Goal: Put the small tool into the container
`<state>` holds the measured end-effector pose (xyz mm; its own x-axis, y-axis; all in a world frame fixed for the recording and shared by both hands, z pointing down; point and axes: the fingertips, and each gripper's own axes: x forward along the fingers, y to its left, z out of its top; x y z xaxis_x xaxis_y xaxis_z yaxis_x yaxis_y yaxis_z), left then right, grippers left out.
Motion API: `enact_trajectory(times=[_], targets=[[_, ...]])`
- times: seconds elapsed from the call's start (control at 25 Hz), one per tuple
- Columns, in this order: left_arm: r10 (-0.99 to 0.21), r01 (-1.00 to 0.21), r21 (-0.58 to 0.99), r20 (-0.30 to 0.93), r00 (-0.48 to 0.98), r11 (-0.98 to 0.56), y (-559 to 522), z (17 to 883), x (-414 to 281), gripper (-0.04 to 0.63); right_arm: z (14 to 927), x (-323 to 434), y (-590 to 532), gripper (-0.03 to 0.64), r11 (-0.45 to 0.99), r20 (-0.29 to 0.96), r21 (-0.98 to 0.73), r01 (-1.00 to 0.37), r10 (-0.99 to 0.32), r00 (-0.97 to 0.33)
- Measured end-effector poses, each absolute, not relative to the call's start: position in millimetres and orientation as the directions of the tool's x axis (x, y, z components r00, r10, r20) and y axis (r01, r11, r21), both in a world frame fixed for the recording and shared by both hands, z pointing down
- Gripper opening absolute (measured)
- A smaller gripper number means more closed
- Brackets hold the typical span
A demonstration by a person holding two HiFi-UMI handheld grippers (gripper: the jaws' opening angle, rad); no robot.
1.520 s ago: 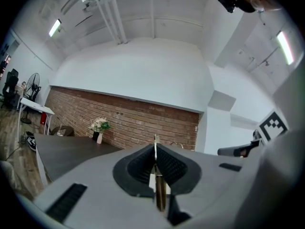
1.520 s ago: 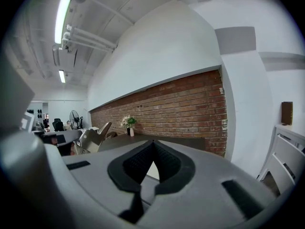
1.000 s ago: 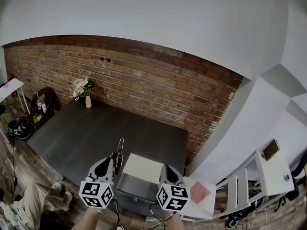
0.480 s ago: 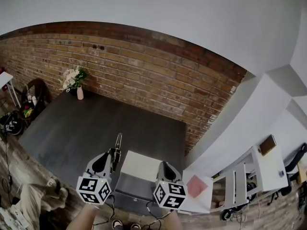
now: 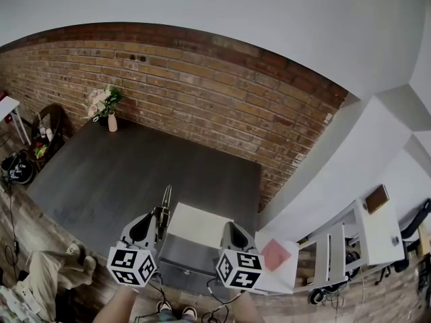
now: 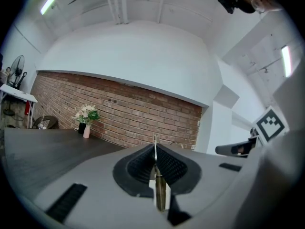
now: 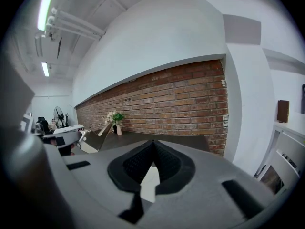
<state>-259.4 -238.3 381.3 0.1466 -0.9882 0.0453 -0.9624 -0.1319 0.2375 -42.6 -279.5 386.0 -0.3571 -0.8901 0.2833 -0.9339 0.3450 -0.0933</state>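
Observation:
My left gripper (image 5: 160,219) is shut on a thin small tool (image 5: 166,203) with a brass-coloured handle and a metal blade that points forward past the jaws. In the left gripper view the tool (image 6: 160,193) stands pinched between the dark pads of the left gripper (image 6: 155,149). A grey container (image 5: 183,260) with a cream top (image 5: 199,225) sits between my two grippers, just right of the tool. My right gripper (image 5: 229,230) hovers at the container's right side. Seen in its own view, the right gripper (image 7: 153,142) has its jaws closed, tips touching, holding nothing.
A dark table (image 5: 135,173) stretches ahead to a brick wall (image 5: 202,106), with a vase of flowers (image 5: 111,121) at its far left corner. White shelving (image 5: 340,247) and a pink sheet (image 5: 276,269) stand at the right. A person's legs (image 5: 40,274) show at lower left.
The head view has shifted a little. Both grippers, the tool and the container keep about the same places relative to each other.

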Motion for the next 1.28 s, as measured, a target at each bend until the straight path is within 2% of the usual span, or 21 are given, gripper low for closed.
enact_trajectory(times=[0.84,1.28], targets=[[-0.964,-0.955,0.252,0.173,0.202,-0.155,-225,444,-196,0.011,460,23,-258,0.003,0.258,0.421,-0.161,-0.953,-0.855,-0.302],[-0.945,-0.963,0.129,0.199,0.260,-0.237,-226,449,-183,0.011,479,44,-263,0.003,0.234,0.441,-0.173,-0.957,-0.850,-0.288]])
